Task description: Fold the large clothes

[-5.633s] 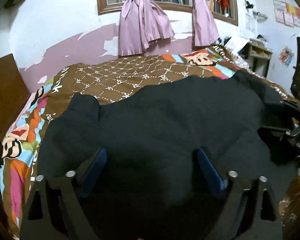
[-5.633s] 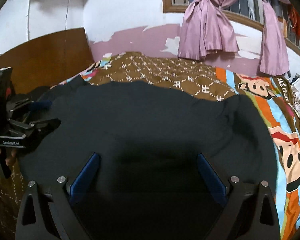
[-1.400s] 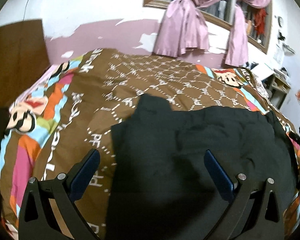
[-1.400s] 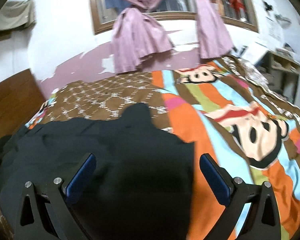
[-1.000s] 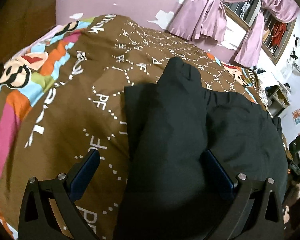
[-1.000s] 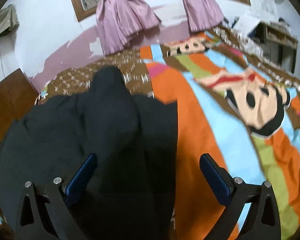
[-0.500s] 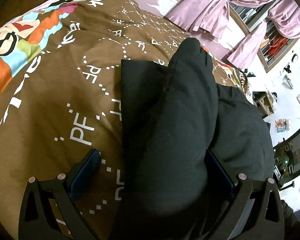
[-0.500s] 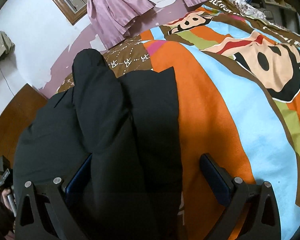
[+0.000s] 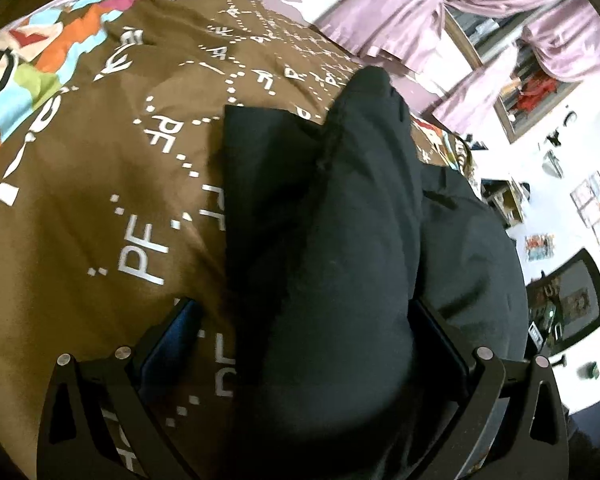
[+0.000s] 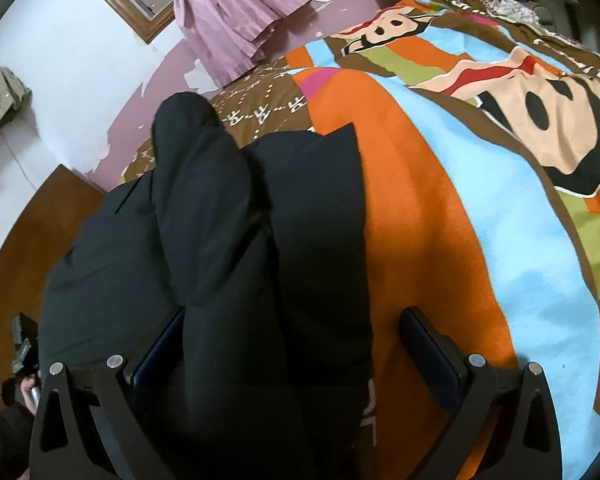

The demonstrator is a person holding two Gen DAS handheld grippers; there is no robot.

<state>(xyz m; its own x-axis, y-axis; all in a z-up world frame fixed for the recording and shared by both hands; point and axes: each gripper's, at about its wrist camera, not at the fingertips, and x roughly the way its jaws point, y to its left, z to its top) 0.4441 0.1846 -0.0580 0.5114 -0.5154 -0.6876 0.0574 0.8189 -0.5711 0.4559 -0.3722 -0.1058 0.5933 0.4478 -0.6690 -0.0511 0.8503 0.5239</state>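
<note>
**Dark garment bunched between both spread grippers on the patterned bed**

A black garment (image 9: 332,240) is seen filling the centre of the left wrist frame, laid on a bedspread (image 9: 100,184) printed in brown with white letters and dotted lines. A long padded part of the garment, likely a sleeve, is draped up the middle of the frame, its rounded end reaching the upper centre. A flat, square-cornered panel lies to its left on the brown cloth.

The left gripper (image 9: 304,344) is shown at the bottom of the frame with its fingers spread wide. The right-hand blue pad is pressed against the bulging fabric; the left-hand pad stands clear over the bedspread. Nothing is pinched.

In the right wrist frame the same garment (image 10: 228,240) occupies the left and centre, with the second sleeve-like roll running to the upper left. The orange and light-blue cartoon bedspread (image 10: 480,220) is shown on the right. The right gripper (image 10: 292,352) is likewise held spread, its left-hand pad against the fabric and its right-hand pad over bare orange cloth.

Pink tied curtains (image 10: 236,12) are visible at the top of the frame.
</note>
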